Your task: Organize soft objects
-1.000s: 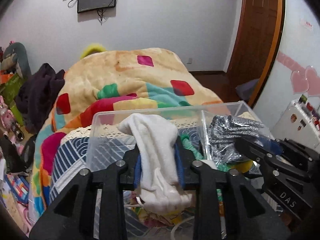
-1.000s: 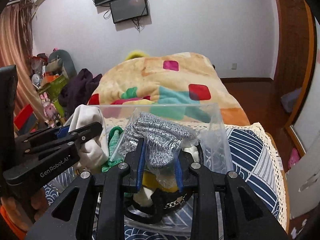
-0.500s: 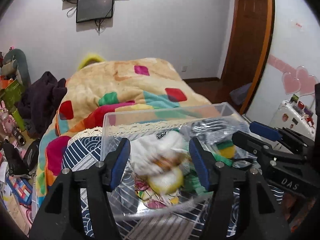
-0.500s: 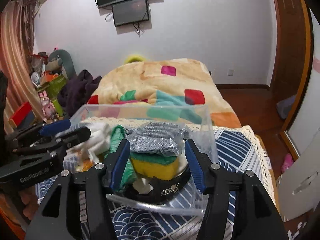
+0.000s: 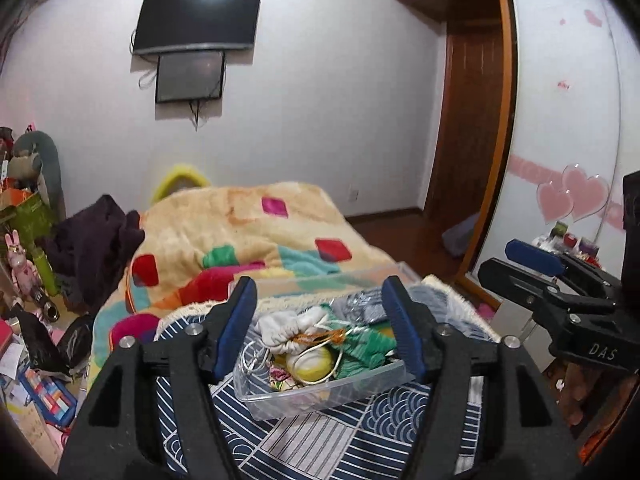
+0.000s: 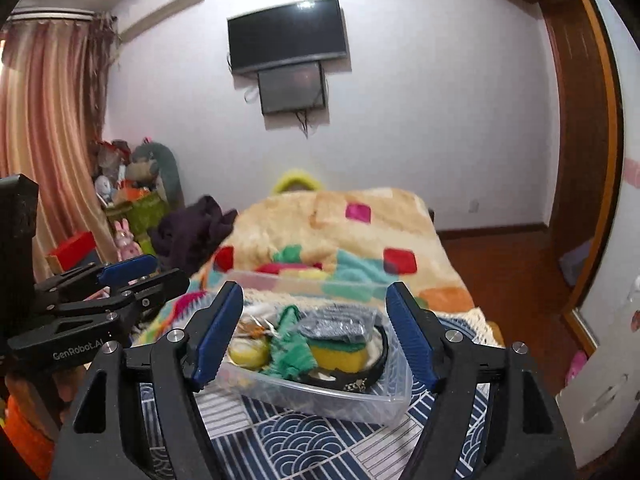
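A clear plastic bin [image 5: 316, 394] [image 6: 320, 396] stands on a blue patterned cloth. Inside lie a white sock [image 5: 288, 330], a green knit cloth [image 5: 362, 346] [image 6: 292, 350], a silver mesh scrubber in a bag [image 6: 340, 322], a yellow-green sponge [image 6: 340, 354] and a yellow round item [image 5: 314, 364] [image 6: 246, 350]. My left gripper [image 5: 320, 322] is open and empty, held above and before the bin. My right gripper [image 6: 316, 328] is open and empty, likewise back from the bin. Each gripper shows at the edge of the other's view.
A colourful blanket [image 5: 248, 240] covers the bed behind the bin. Toys and dark clothes [image 5: 92, 248] pile at the left. A wooden door [image 5: 468, 128] and a white cabinet [image 6: 608, 392] stand at the right. A TV [image 6: 286, 34] hangs on the far wall.
Both grippers opened, dropping the white sock and the bagged silver scrubber into the bin. Both then pulled up and back from it.
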The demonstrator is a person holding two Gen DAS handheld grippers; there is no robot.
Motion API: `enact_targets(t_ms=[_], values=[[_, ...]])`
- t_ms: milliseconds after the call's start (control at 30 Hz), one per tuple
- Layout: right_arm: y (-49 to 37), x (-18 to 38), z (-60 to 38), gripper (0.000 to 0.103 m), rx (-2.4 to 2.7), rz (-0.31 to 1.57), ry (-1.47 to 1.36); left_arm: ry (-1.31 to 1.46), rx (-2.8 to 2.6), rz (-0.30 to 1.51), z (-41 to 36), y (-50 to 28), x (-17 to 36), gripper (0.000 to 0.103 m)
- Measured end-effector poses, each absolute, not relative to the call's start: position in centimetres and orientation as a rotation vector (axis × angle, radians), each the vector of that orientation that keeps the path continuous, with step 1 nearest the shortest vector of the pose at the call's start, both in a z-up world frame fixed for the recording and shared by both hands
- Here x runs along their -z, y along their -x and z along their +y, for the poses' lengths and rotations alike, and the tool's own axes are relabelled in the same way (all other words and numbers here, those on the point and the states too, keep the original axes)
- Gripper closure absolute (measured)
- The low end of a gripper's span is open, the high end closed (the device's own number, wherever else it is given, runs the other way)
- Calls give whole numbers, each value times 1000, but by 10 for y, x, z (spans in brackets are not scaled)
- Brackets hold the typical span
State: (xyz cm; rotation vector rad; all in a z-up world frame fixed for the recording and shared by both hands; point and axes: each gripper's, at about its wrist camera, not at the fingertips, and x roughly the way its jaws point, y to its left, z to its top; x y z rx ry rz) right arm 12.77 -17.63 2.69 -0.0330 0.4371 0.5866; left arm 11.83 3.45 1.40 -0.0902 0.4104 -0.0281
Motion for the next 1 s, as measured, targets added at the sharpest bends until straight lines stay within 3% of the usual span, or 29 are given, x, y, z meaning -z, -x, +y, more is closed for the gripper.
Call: enact_targets(t_ms=[133,300,500,633,1000], values=[[-114,-37,-180,25,-590,387,27,86,33,361,32,-99,-28,32],[-99,-47,-185,21,-588,326,14,54,10,291,24,-76,-41,16],[-91,-49,-184,15,-576,288,24,45,11,247,17,-59,-48,4],[-83,-49,-187,3,-556,248,21,45,7,229,16,-52,-51,2],[-74,-52,-189,0,-552,220,17,50,10,202,15,-42,-53,1]])
